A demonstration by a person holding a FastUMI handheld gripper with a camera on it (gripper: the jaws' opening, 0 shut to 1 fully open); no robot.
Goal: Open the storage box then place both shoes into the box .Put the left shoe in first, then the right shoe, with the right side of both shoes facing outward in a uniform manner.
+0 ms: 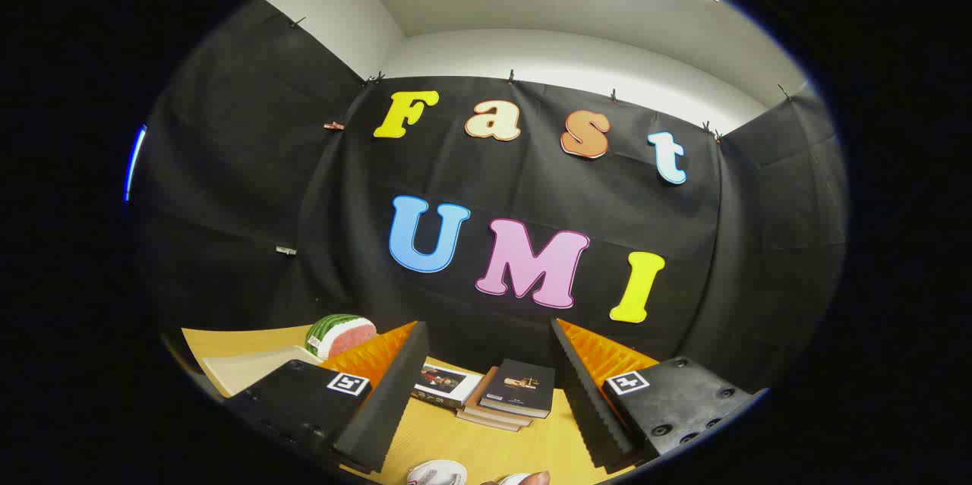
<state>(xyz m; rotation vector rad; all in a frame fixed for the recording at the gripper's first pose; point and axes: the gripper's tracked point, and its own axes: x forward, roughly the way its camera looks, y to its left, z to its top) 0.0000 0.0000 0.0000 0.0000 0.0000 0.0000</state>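
While the gripper points at the booth's black cloth wall, its two fingers stand released, spread wide with nothing between them. Beyond them on the wooden table lies a small stack of books, dark cover on top. A watermelon-slice toy sits further back, beside a pale flat board. White shoe parts show low between the fingers, with a fingertip just beside them.

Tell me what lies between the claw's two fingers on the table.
In the gripper view, the open claw frames bare wooden table and, farther ahead, a stack of books beside another book. White objects sit nearest; what they are, I cannot tell.
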